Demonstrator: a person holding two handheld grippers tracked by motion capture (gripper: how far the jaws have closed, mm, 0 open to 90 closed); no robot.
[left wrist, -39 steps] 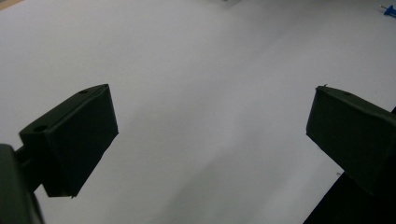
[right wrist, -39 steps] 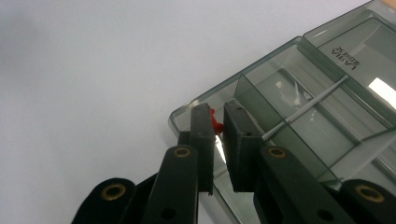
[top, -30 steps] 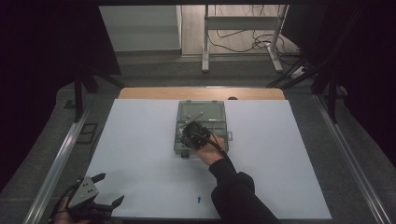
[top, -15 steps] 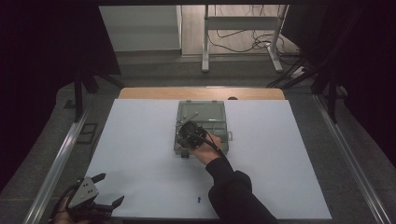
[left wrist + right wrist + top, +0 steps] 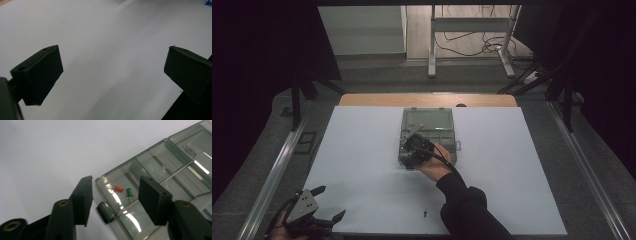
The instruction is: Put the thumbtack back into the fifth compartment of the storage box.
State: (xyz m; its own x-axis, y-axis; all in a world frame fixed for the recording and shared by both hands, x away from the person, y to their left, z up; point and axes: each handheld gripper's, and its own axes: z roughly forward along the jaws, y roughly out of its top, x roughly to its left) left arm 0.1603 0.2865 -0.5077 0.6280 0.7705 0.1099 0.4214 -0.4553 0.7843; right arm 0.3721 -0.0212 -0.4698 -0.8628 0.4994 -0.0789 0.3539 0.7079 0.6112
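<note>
The high view is looking forward and down on the white table (image 5: 362, 165) from above the person's side. The left gripper view is hovering close over bare tabletop (image 5: 107, 45), facing along its jaws. The right gripper view is sitting close over the clear box (image 5: 160, 165), also appearing mid-table (image 5: 428, 120) from above

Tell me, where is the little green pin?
In the right gripper view, the green pushpin lies in a corner compartment of the clear plastic box, just right of the red pushpin, between the open jaws of the right gripper.
</note>
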